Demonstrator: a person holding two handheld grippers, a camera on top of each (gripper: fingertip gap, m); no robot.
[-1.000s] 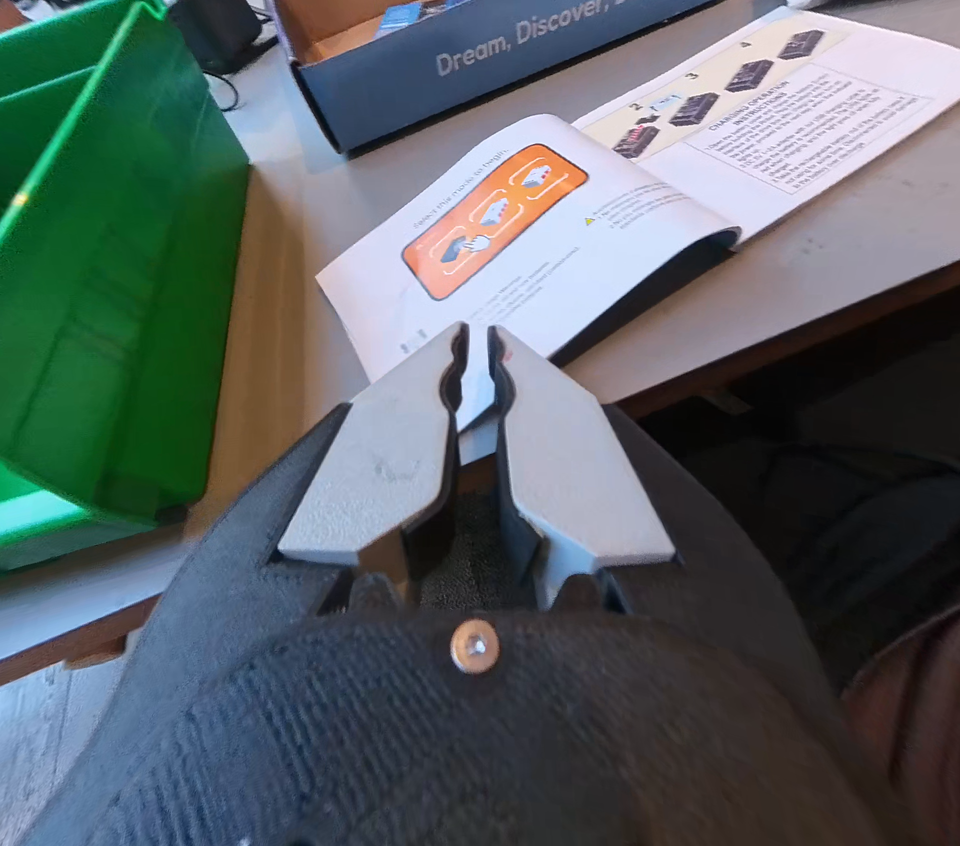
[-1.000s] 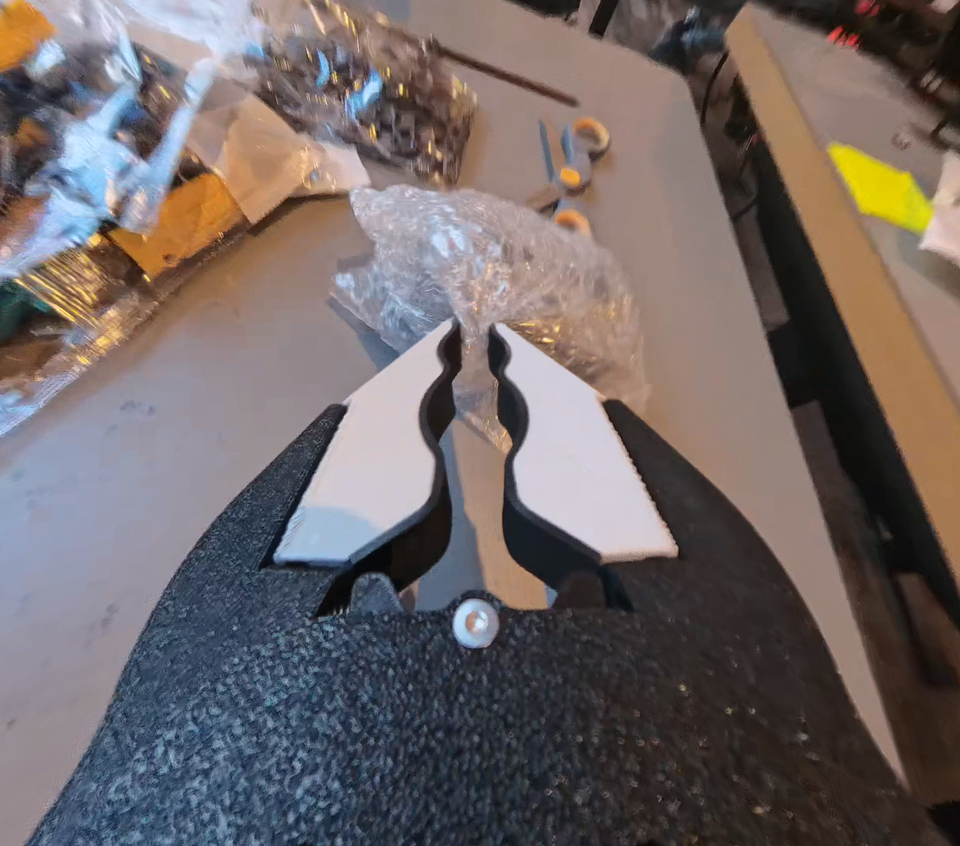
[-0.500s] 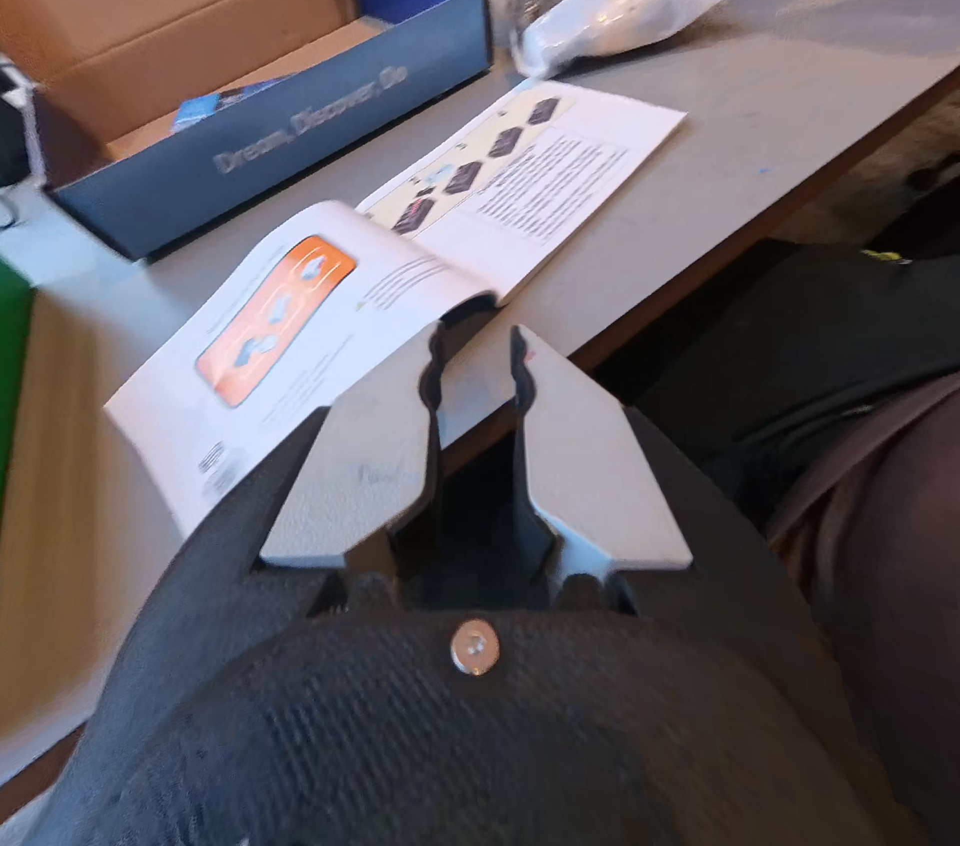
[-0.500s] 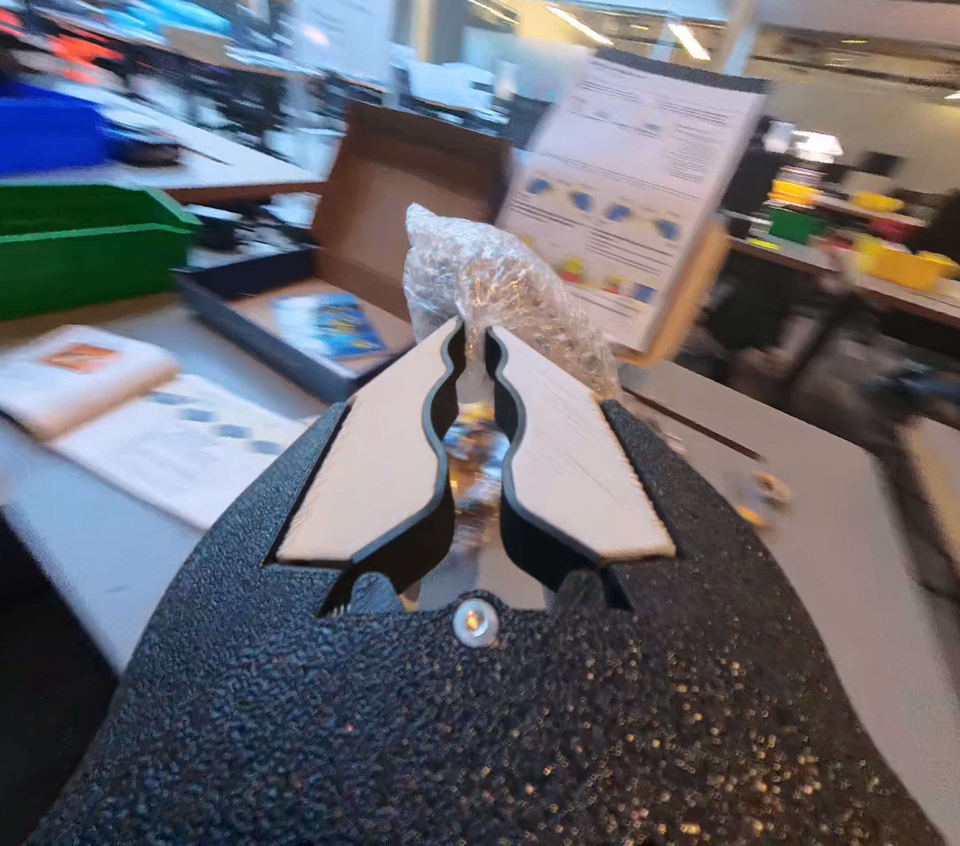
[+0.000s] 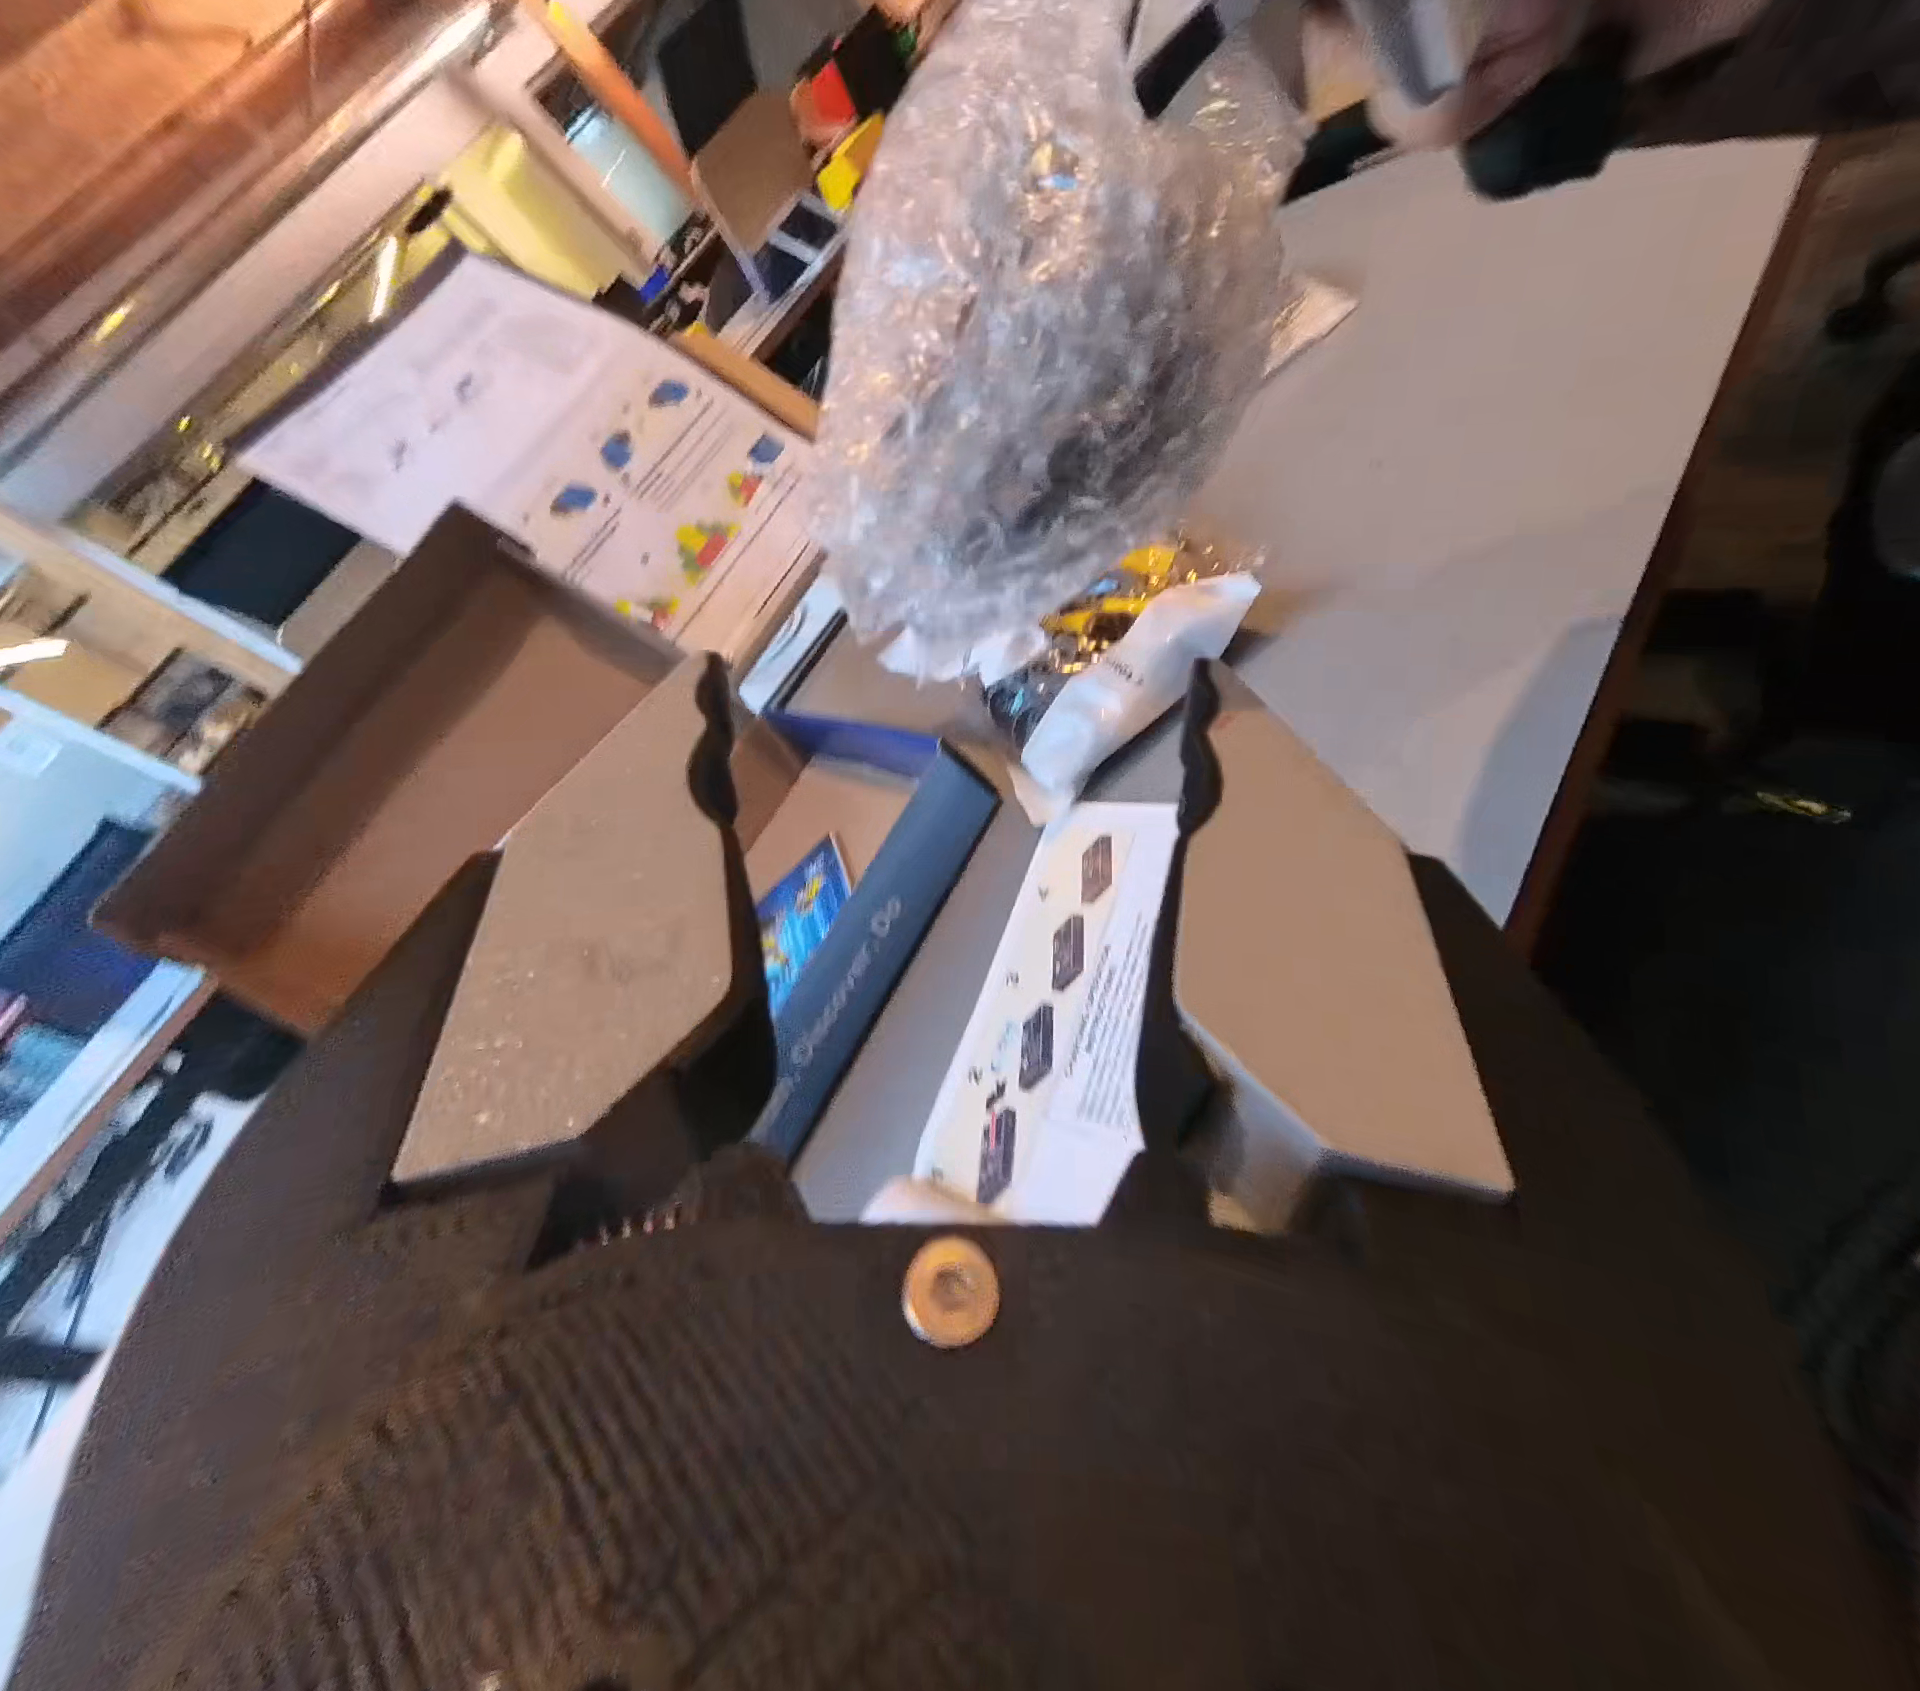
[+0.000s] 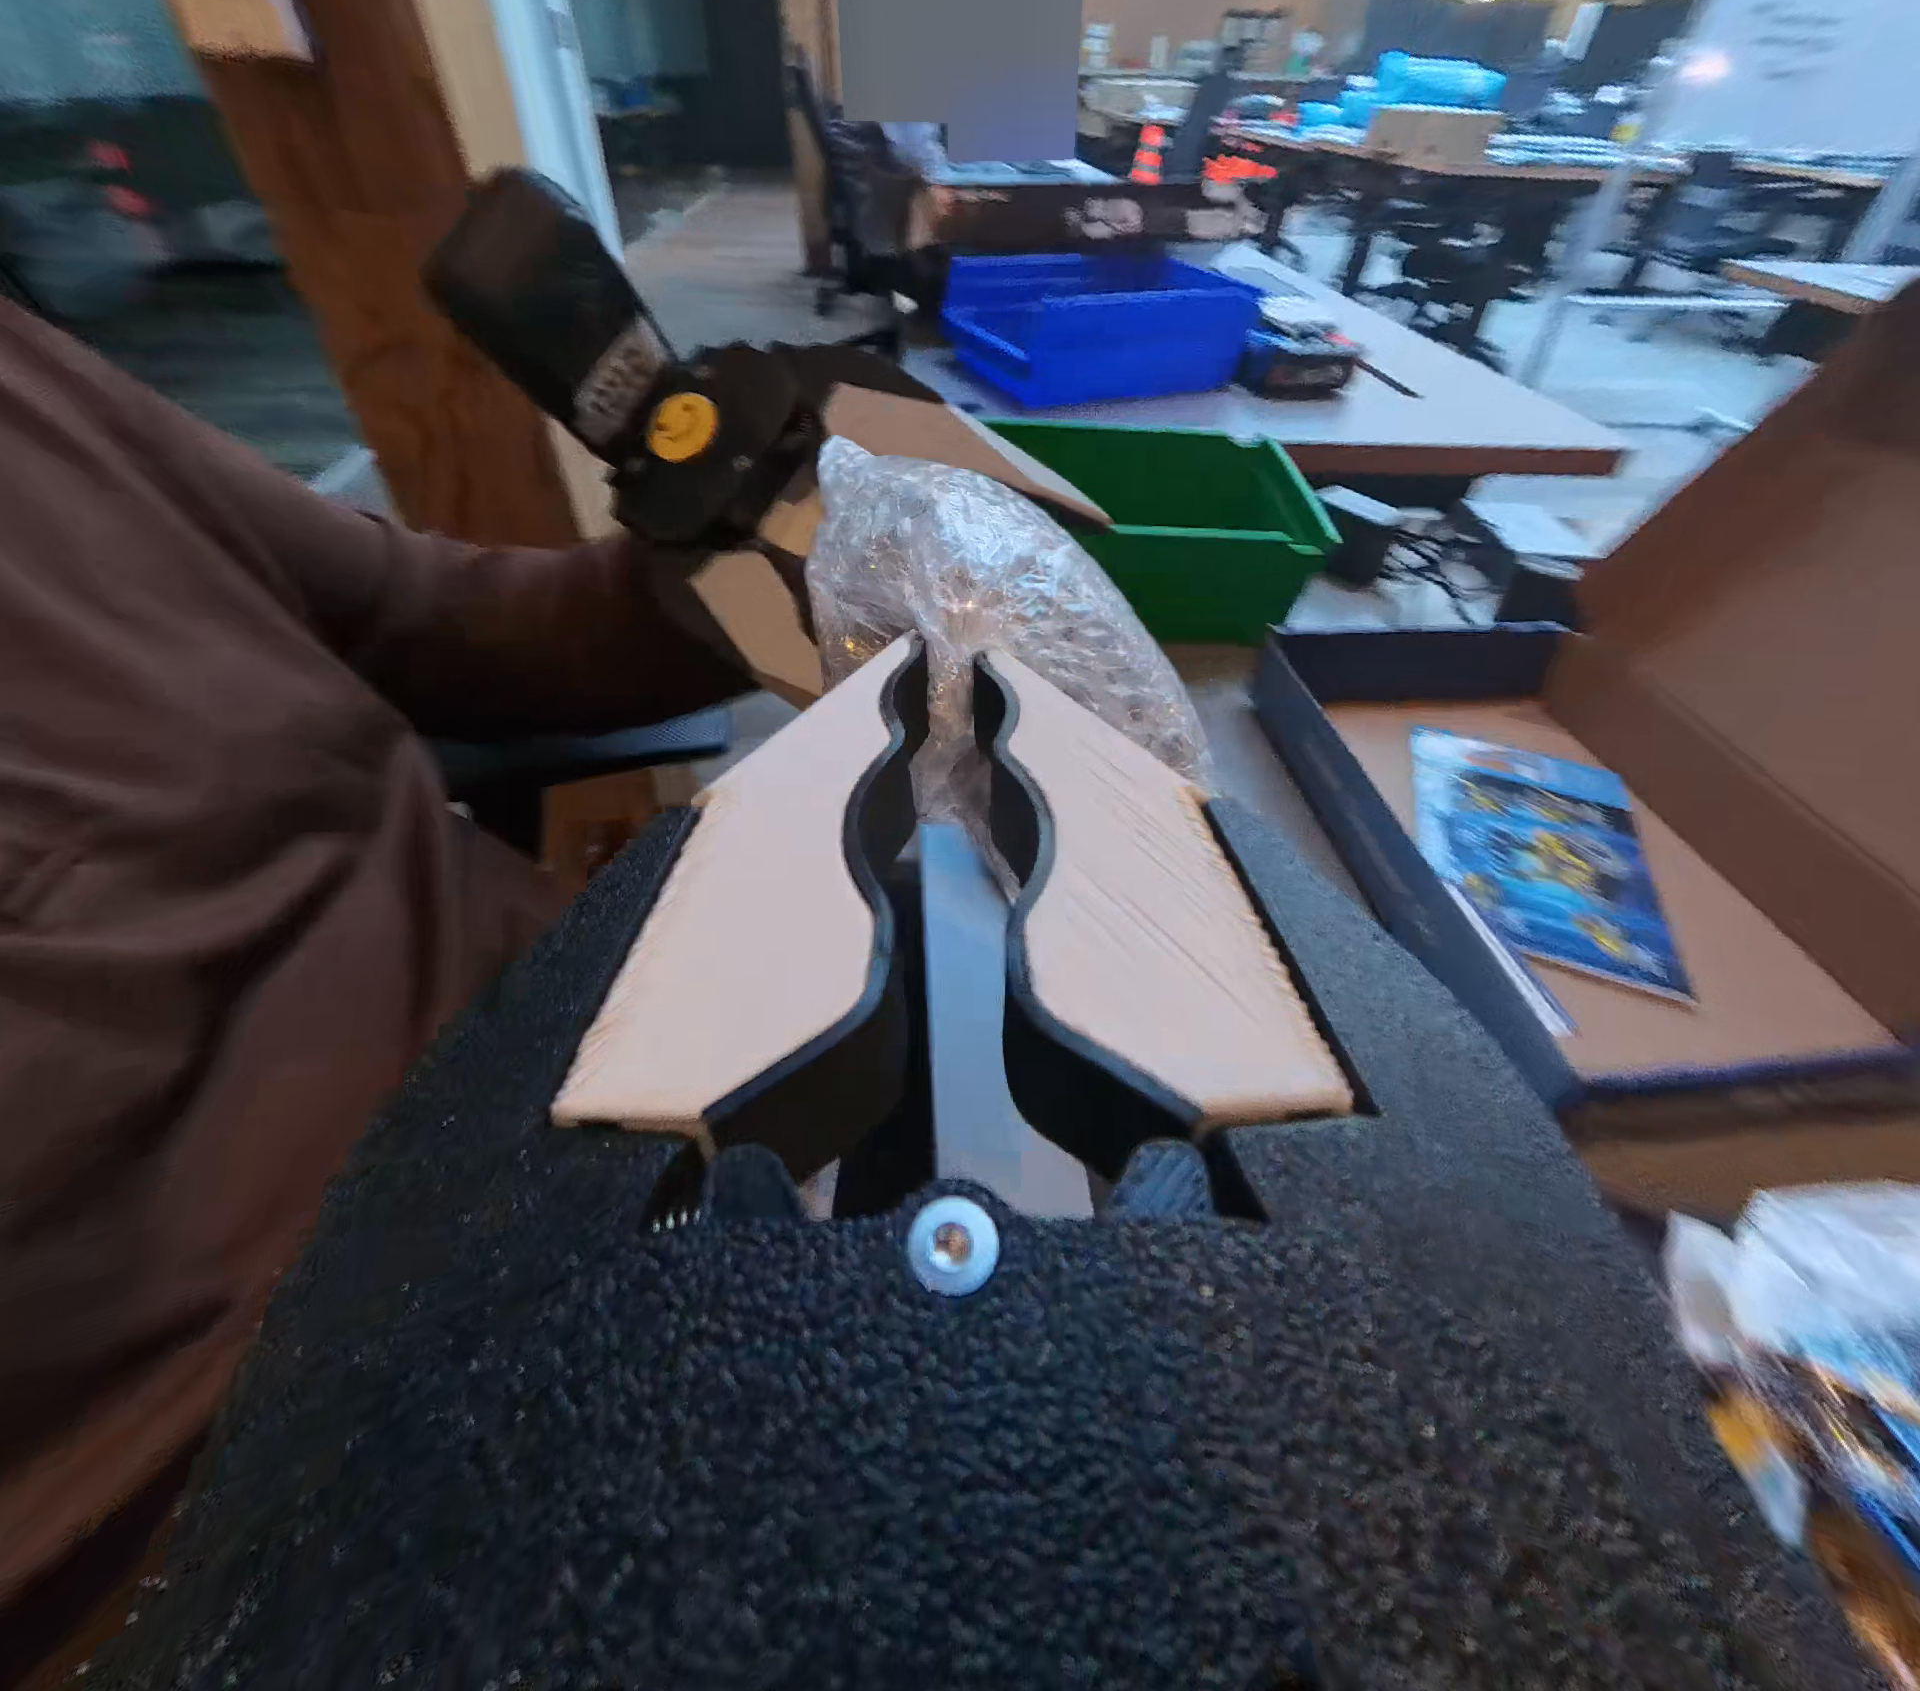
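Bubble wrap (image 6: 966,592) sits clamped in your right hand-held gripper (image 6: 948,665); your left hand-held gripper (image 5: 951,706) gapes wide just beside it.

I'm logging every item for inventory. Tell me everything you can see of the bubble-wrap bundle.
The bubble-wrap bundle is a crumpled, clear, glossy wad, something dark showing through in the left wrist view. It is held in the air above the table, pinched at its lower end by the right gripper. The open left gripper sits just short of it.

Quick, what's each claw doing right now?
Left gripper: open, empty, near the bubble wrap bundle.
Right gripper: shut on the bubble wrap bundle, lifted.
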